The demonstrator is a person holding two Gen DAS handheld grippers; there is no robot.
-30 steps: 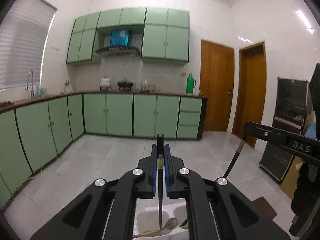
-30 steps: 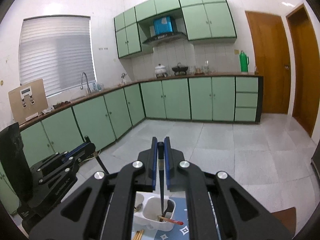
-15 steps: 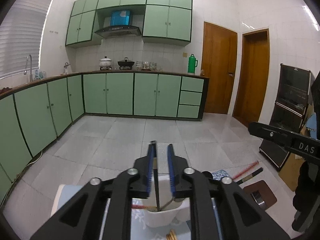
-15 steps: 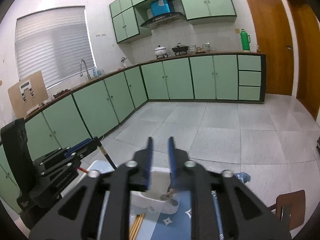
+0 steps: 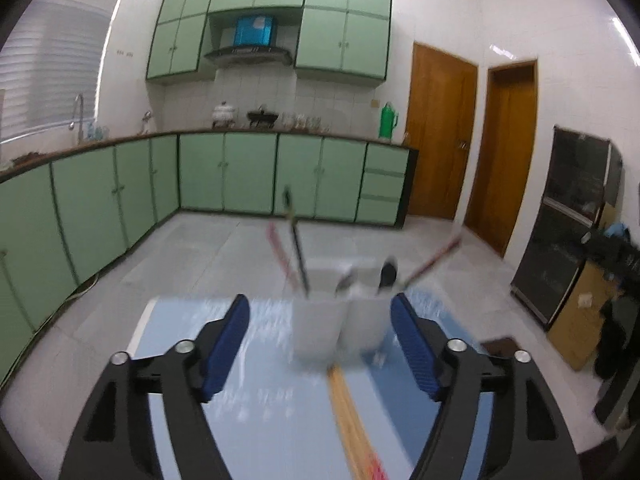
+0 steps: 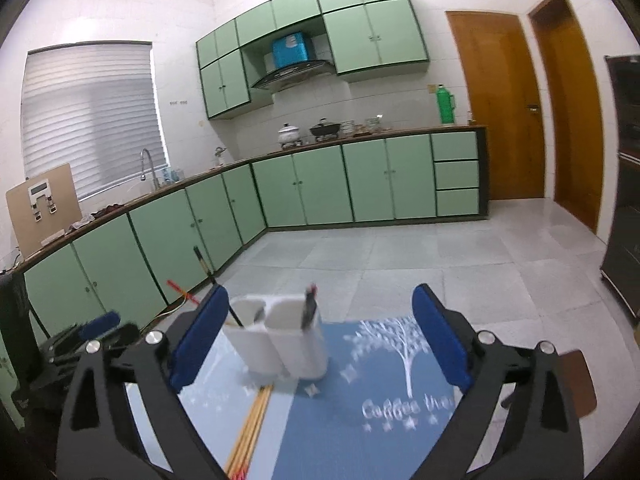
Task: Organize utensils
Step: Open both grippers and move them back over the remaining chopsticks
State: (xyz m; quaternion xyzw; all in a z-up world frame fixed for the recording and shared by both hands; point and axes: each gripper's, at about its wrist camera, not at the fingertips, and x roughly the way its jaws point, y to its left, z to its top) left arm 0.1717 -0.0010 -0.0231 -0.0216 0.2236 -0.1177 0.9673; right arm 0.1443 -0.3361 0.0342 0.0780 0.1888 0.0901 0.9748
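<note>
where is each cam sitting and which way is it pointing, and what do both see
Left wrist: sits on the left gripper, looks forward and slightly down over the blue mat at the white utensil holder; its own open jaws show.
Right wrist: sits on the right gripper, facing the same holder from further right; its open jaws show, and the left gripper at the left edge.
Shared: holder, mat, chopsticks, green cabinets.
</note>
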